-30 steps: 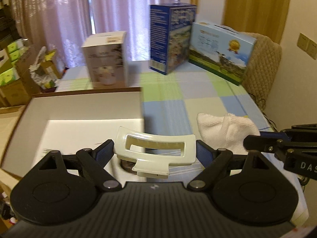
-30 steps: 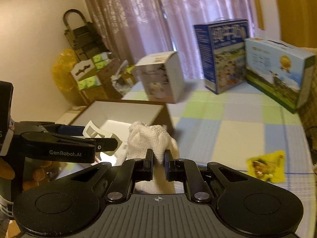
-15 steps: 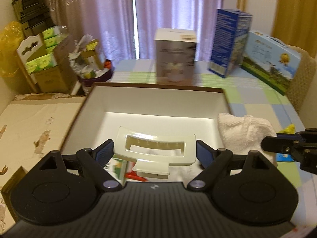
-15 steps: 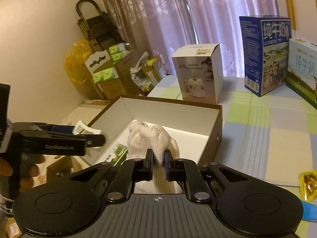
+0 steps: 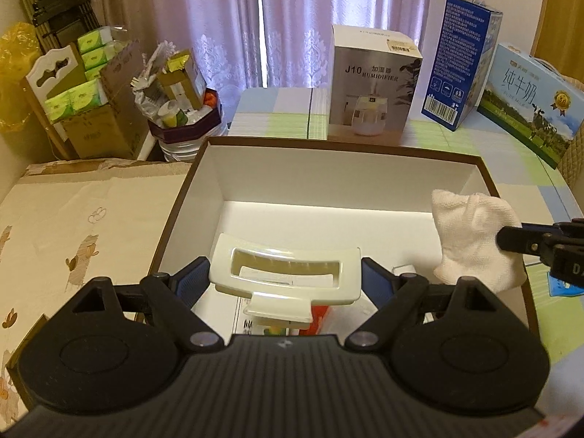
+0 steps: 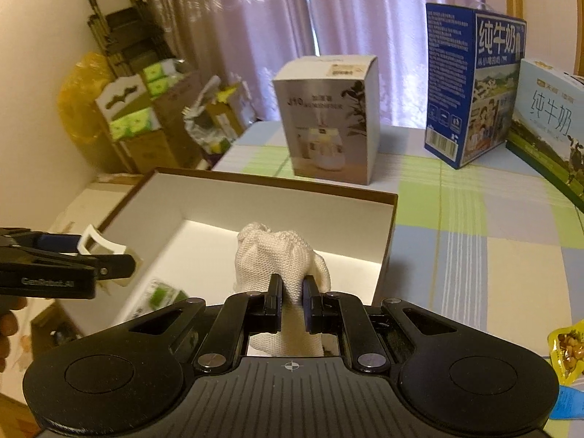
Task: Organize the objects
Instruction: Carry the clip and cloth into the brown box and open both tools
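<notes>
Left wrist view: cream plastic holder (image 5: 285, 273) is clamped in the left gripper (image 5: 285, 284) above the open box (image 5: 365, 179), where small packets already lie.

Right wrist view: white cloth (image 6: 283, 255) is pinched by the right gripper (image 6: 292, 301) over the box; a snack packet (image 6: 567, 352) is left on the table (image 6: 474, 255).

Both views sit on the handheld tools, looking forward and steeply down along their fingers from close above the open box (image 5: 204, 168). The left wrist view faces the box square-on; the right wrist view looks from its right side. Both share the box, the humidifier carton (image 6: 328, 116) and the curtains (image 5: 292, 18)
</notes>
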The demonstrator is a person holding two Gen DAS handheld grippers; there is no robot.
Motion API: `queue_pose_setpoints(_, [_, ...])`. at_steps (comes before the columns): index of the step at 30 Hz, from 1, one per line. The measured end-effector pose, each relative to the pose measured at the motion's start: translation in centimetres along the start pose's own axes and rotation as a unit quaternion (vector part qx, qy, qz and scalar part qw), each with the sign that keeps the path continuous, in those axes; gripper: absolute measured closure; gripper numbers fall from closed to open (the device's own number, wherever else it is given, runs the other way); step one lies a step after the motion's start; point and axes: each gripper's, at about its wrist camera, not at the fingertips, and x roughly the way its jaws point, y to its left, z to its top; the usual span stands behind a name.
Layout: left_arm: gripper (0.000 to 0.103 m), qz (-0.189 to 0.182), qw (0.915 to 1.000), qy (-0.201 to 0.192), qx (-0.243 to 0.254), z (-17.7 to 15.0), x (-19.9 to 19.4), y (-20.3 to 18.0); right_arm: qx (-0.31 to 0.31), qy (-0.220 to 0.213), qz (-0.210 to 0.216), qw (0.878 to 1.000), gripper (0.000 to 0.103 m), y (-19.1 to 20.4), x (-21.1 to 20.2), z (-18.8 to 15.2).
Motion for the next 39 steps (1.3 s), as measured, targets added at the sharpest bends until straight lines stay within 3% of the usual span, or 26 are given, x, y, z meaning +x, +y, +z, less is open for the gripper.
queue_pose_setpoints(9, [0.018, -0.021, 0.9996, 0.012, 0.013, 1.4, 2.9, 0.0, 0.009, 0.005, -0.033, 0.999, 0.093, -0.5, 2.7, 0.6])
queue_pose_setpoints(11, [0.018, -0.027, 0.9995, 0.014, 0.013, 1.6, 3.4, 0.0, -0.003, 0.005, -0.040, 0.999, 0.080, -0.2, 3.0, 0.7])
queue_pose_setpoints(13, [0.018, -0.032, 0.9992, 0.017, 0.014, 1.8, 4.0, -0.1, -0.005, 0.009, -0.032, 0.999, 0.075, -0.2, 3.1, 0.6])
queue_pose_setpoints(25, [0.018, -0.054, 0.9963, 0.053, 0.042, 2.1, 8.3, -1.6, -0.025, 0.039, -0.014, 0.999, 0.073, 0.4, 4.1, -0.1])
queue_pose_setpoints(34, [0.017, -0.057, 0.9936, 0.079, 0.057, 2.2, 11.4, -2.5, -0.022, 0.040, -0.012, 0.999, 0.067, 0.5, 3.7, -0.1])
queue_pose_setpoints(39, [0.009, -0.053, 0.9943, 0.074, 0.056, 2.2, 10.8, -2.2, -0.009, 0.043, 0.004, 0.999, 0.065, 0.7, 3.1, -0.1])
